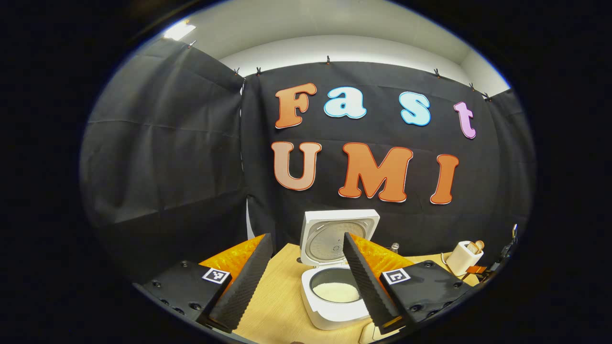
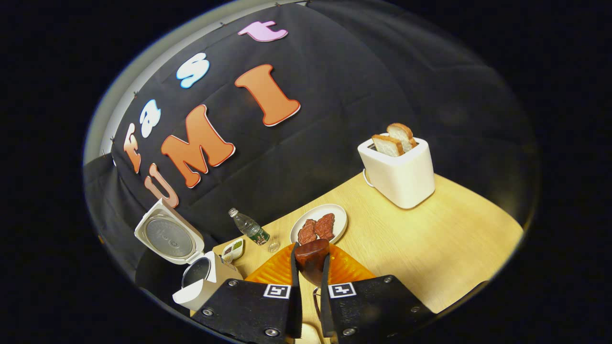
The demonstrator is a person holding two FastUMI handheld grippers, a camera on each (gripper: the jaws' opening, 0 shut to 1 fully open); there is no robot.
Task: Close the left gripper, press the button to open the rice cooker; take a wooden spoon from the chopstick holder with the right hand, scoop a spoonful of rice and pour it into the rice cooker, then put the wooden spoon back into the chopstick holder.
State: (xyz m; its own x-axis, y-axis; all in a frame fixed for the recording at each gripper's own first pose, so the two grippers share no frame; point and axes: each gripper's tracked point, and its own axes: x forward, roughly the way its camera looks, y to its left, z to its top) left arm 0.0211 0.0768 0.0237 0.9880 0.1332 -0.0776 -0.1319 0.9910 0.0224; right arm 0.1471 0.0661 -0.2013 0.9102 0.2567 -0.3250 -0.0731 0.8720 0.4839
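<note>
The left hand-held gripper point(image 1: 306, 282) hangs wide open and empty above the open rice cooker point(image 1: 332, 296). The right hand-held gripper point(image 2: 311, 272) clamps the wooden spoon point(image 2: 311, 258) over bare tabletop point(image 2: 430, 239), the toaster point(image 2: 399, 174) near the far edge.

Left gripper view: level, close above rice cooker point(image 1: 334, 282), facing back wall.
Right gripper view: tilted, farther right.
Shared: rice cooker point(image 2: 201, 282), table point(image 2: 430, 248).

Black cloth walls point(image 1: 167, 157), pale wooden table point(image 2: 430, 239), bright ceiling light point(image 1: 179, 31).
</note>
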